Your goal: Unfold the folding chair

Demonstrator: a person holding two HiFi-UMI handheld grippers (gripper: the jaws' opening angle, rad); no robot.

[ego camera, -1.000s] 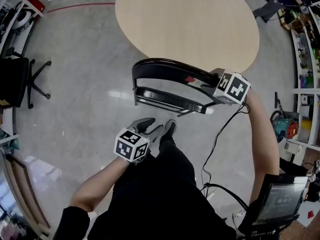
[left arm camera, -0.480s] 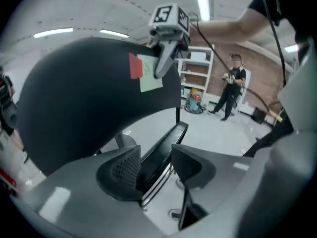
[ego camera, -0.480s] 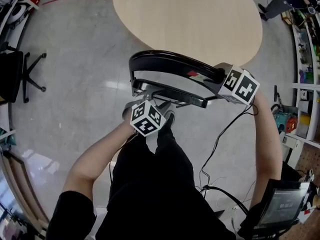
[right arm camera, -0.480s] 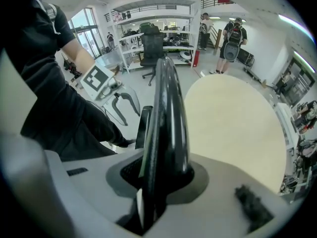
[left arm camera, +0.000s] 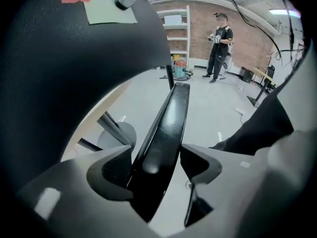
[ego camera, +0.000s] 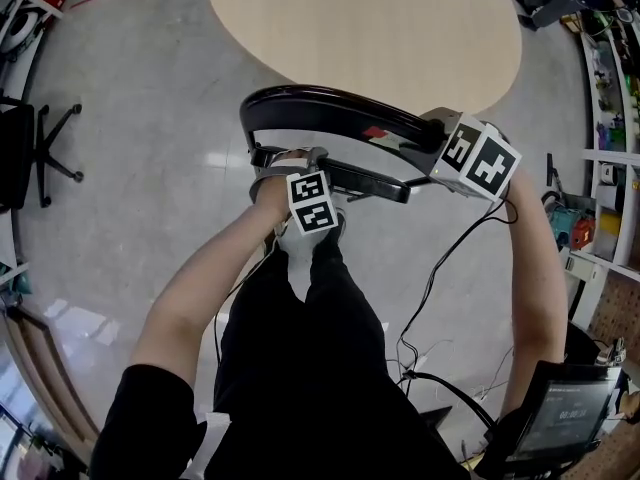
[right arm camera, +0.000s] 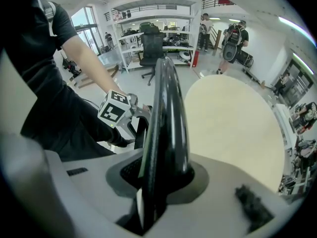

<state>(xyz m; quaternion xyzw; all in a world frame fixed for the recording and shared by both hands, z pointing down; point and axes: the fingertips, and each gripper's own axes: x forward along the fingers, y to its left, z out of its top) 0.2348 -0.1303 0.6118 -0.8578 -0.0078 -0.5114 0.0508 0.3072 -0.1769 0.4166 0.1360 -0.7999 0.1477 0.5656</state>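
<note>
Your left gripper has come from beside your leg to the folding chair's seat edge. Its jaws have just been opening and stand released astride it. Your right gripper stays clenched on the backrest rim. One chair, two grippers, and one round tabletop just beyond the chair.

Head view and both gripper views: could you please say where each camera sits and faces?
Head view: on the person's head, facing steeply down at the folded glossy black chair beside the round beige table; forearms, legs show.
Left gripper view: on the left gripper, along jaws that have just been opening astride a chair bar.
Right gripper view: on the right gripper, shut on the chair's rail; left arm shows.
Shared: chair, table.
</note>
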